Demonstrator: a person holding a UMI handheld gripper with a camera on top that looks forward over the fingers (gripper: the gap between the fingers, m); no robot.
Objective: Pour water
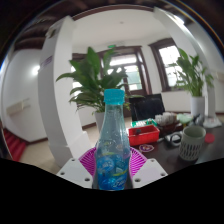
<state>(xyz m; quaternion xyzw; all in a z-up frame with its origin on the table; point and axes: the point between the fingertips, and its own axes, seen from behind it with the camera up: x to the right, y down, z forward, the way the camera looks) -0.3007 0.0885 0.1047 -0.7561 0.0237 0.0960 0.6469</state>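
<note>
1. Our tongs (112, 168) pinch a clear, ribbed plastic water bottle (113, 150), upright between the pink pads (88, 160).
2. Its cap (115, 97) is smooth and teal.
3. Beyond, a green mug (192, 143) stands on the dark table (168, 160).

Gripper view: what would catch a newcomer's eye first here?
A clear bottle with a blue cap stands upright between the fingers, filling the middle. Behind it rises a leafy plant; a green mug sits on the table to the right.
</note>
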